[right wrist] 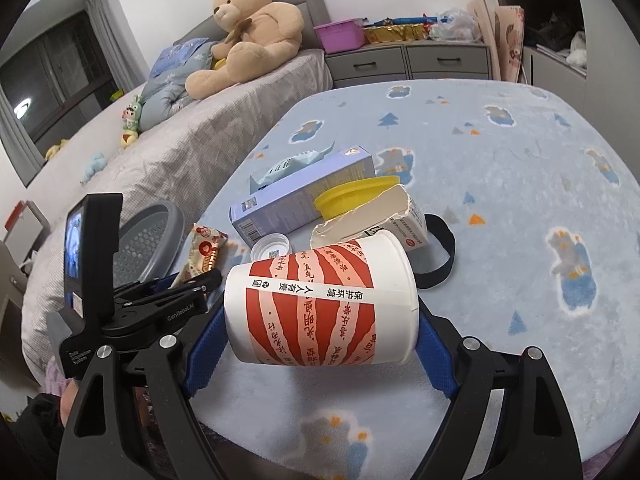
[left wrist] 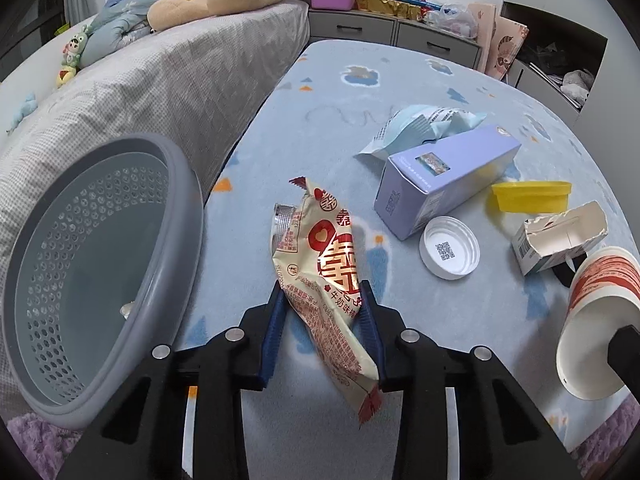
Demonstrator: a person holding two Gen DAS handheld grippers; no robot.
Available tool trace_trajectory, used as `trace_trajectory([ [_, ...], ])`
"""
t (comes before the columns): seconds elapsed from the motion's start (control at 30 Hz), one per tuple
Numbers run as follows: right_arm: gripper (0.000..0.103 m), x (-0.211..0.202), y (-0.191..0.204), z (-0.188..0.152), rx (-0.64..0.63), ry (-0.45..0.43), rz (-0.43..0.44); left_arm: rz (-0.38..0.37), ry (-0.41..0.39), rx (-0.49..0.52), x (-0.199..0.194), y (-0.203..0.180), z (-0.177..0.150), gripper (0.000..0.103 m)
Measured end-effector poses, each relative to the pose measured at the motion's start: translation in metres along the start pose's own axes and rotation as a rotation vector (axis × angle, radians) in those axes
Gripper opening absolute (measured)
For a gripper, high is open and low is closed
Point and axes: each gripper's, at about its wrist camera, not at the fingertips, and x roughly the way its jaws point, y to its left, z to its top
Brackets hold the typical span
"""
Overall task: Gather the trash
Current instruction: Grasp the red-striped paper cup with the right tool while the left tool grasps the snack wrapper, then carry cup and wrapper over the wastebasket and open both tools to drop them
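Note:
My left gripper (left wrist: 325, 300) is shut on a cream and red snack wrapper (left wrist: 324, 268), held above the blue rug just right of the grey perforated basket (left wrist: 80, 264). My right gripper (right wrist: 320, 320) is shut on a red and white paper cup (right wrist: 320, 300) lying sideways between the fingers; the cup also shows in the left wrist view (left wrist: 596, 320). On the rug lie a lilac box (left wrist: 444, 184), a white lid (left wrist: 449, 247), a yellow tub (left wrist: 530, 196), a torn white carton (left wrist: 560, 236) and a pale blue wrapper (left wrist: 420, 124).
A bed with a grey cover (left wrist: 168, 92) runs along the left, with a teddy bear (right wrist: 248, 36) on it. Grey drawers (right wrist: 412, 60) with a purple bin (right wrist: 340, 34) stand at the back. A black strap (right wrist: 440, 256) lies by the carton.

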Motion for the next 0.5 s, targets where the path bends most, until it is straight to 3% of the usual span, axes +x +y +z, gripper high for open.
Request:
trace_trajectory([
  [0.27,0.081,0.001,0.025,-0.001,-0.1,-0.018,-0.076,0.019,-0.087,0.014,-0.032,0.011,-0.009,0.032],
  [0.5,0.081,0.013,0.063,0.005,-0.182,-0.018,-0.06,0.091,-0.16,0.011,-0.066,0.049,-0.009,0.032],
])
